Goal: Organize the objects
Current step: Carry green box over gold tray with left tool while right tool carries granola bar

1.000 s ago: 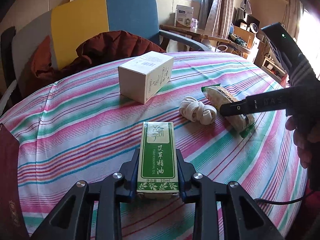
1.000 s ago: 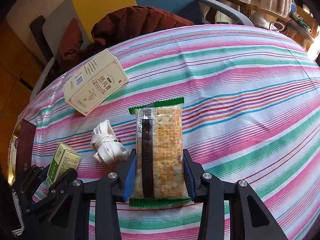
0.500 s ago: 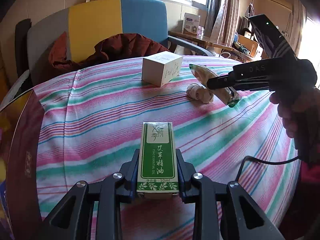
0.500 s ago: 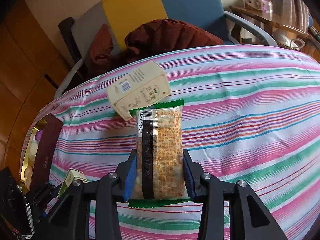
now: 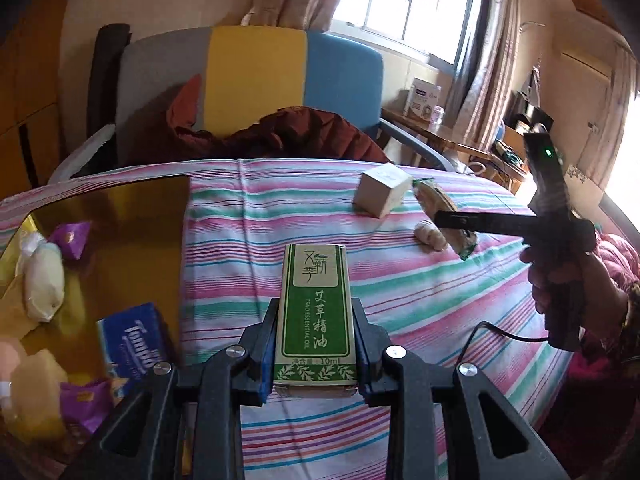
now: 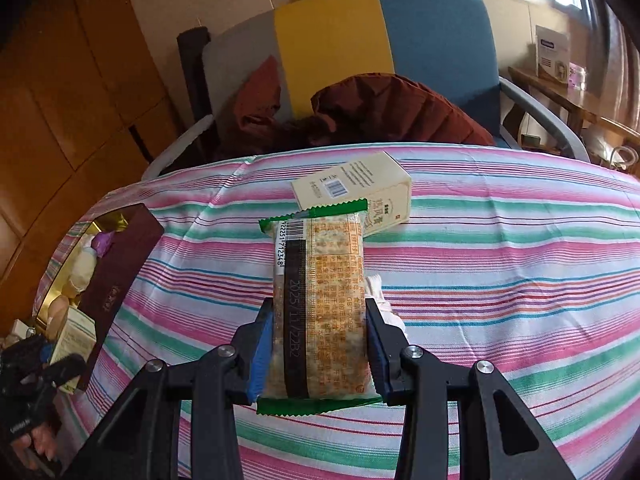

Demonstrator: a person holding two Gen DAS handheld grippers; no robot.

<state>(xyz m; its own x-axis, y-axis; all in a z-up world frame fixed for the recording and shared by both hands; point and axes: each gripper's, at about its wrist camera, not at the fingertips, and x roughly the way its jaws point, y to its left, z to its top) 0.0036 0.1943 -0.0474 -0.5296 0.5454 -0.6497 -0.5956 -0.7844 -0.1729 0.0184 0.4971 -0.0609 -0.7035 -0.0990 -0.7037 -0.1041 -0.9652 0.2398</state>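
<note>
My left gripper [image 5: 315, 344] is shut on a green essential-oil box [image 5: 315, 312], held above the striped tablecloth just right of a gold-lined gift box [image 5: 120, 216]. My right gripper [image 6: 319, 350] is shut on a green-edged cracker packet [image 6: 318, 304], lifted over the table; it also shows in the left wrist view, where the packet [image 5: 442, 210] hangs to the right. A cream carton [image 6: 356, 192] lies behind it on the cloth. A knotted white cloth [image 5: 430, 234] rests on the table, mostly hidden behind the packet in the right wrist view.
The gift box holds purple and white wrapped sweets [image 5: 44, 276] and a blue packet [image 5: 136, 344]. A multicoloured armchair [image 6: 352, 48] with a dark red jacket [image 6: 384, 116] stands behind the table. A person's hand [image 5: 568, 276] grips the right tool.
Both grippers have swung left and risen a little with their loads. The gift box has come into the left wrist view; the carton and the knotted cloth now sit farther off to the right.
</note>
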